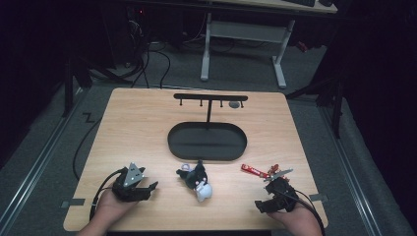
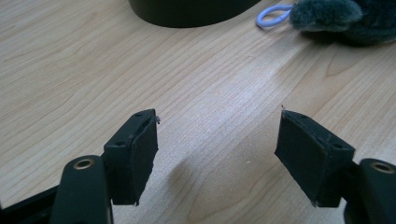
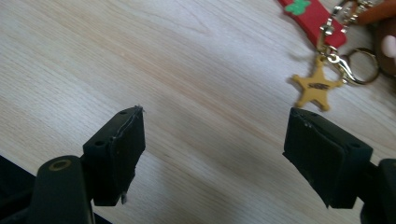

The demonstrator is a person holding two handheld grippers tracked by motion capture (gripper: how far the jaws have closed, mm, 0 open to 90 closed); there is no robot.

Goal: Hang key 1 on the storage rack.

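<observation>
Plush dark-grey-and-white toy keychain with a pale-blue loop (image 1: 197,180) is seen lying on the light wooden table (image 1: 147,128), near its front edge, about midway between the two handheld grippers and just in front of the black oval tray (image 1: 207,141) w/ its T-shaped hanging rack (image 1: 210,98). The toy is touched by neither gripper. The left gripper (image 1: 147,189) is held low over the table at front left, well apart from the toy; in the left gripper view its jaws are shown wide apart w/ bare wood between them, and the toy's grey fur (image 2: 345,21) and blue loop (image 2: 273,15) are seen farther off at the upper right, beside the tray's rim (image 2: 187,11). The right gripper (image 1: 268,204) is held at front right, jaws likewise spread w/ nothing between the pads. A red strap keychain with a yellow star charm and metal clasp (image 3: 322,84) is shown lying on the wood just beyond the right-hand jaw in the right gripper view, apart from it; in the high view the red strap (image 1: 253,170) is seen right of the toy, near the right gripper.
</observation>
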